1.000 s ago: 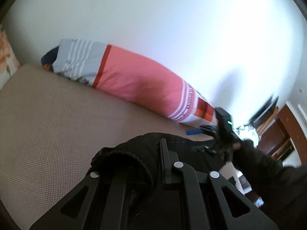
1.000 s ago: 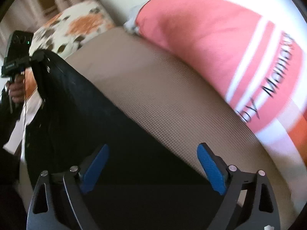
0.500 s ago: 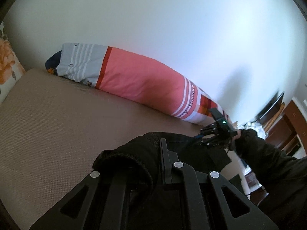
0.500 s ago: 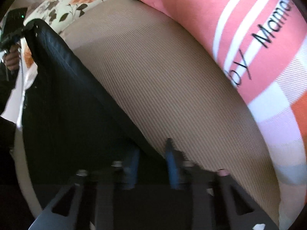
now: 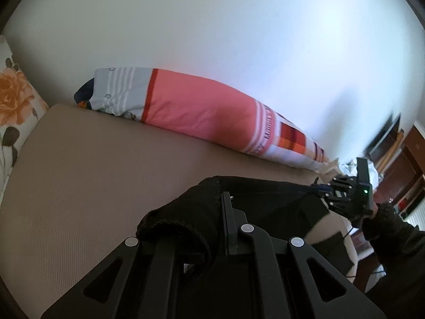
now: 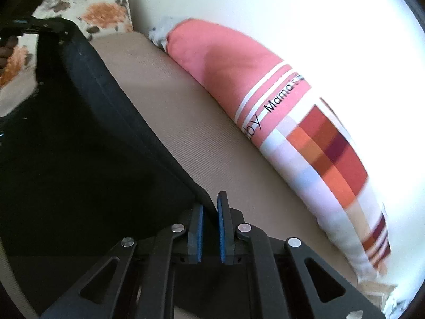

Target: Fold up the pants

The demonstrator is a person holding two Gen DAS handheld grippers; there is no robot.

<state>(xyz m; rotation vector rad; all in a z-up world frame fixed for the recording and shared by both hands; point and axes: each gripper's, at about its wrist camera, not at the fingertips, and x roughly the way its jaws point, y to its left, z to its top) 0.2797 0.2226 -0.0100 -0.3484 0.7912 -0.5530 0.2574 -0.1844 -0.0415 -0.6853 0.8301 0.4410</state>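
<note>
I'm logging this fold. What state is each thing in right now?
Left tongs: shut on pants.
Right tongs: shut on pants, having just closed.
Pants: dark, stretched between both tongs, lifted along one edge.
Bolster pillow: lying against wall.
Floral pillow: at bed's end.

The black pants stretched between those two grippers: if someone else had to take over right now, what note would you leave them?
Left gripper: shut on one bunched end of the black fabric pants.
Right gripper: its jaws have just been closing and are now shut on the pants' other end, blue pads pinching the edge.
Pants: held taut between both grippers above the beige ribbed mattress, near the long pink striped bolster pillow.
Done: both ends gripped, pants lifted.
Left: no fold is made yet; probably lay them flat, bring the ends together, release.
</note>
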